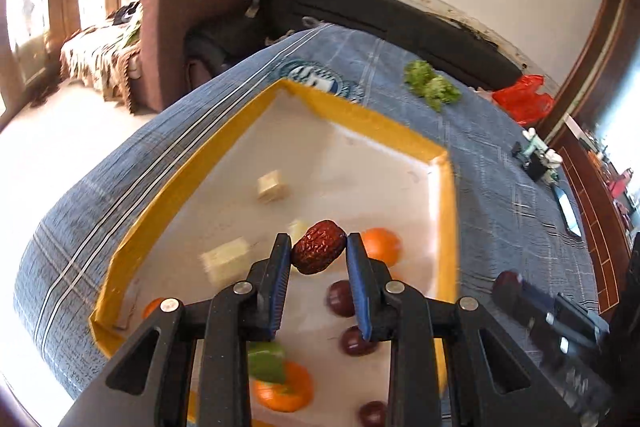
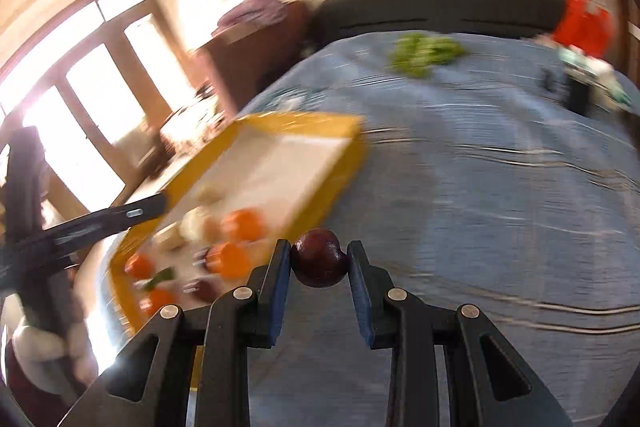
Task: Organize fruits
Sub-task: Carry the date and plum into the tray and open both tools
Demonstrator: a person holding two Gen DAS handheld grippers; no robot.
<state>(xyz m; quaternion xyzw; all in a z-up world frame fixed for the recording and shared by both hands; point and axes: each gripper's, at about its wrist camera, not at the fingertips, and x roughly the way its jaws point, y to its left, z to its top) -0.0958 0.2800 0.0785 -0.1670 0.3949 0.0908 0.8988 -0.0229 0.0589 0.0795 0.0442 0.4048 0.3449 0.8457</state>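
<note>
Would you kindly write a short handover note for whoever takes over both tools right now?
Left tool: shut on a wrinkled red date, held above the yellow-rimmed tray.
Right tool: shut on a dark purple plum, over the blue cloth beside the tray.
In the tray: oranges, more plums, pale cubes, a green piece.
Green bunch lies on the cloth beyond the tray.
Done: both fruits picked. Left: place them; destination unclear.

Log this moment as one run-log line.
left gripper: shut on red date | right gripper: shut on dark plum | yellow tray: fruit inside
</note>
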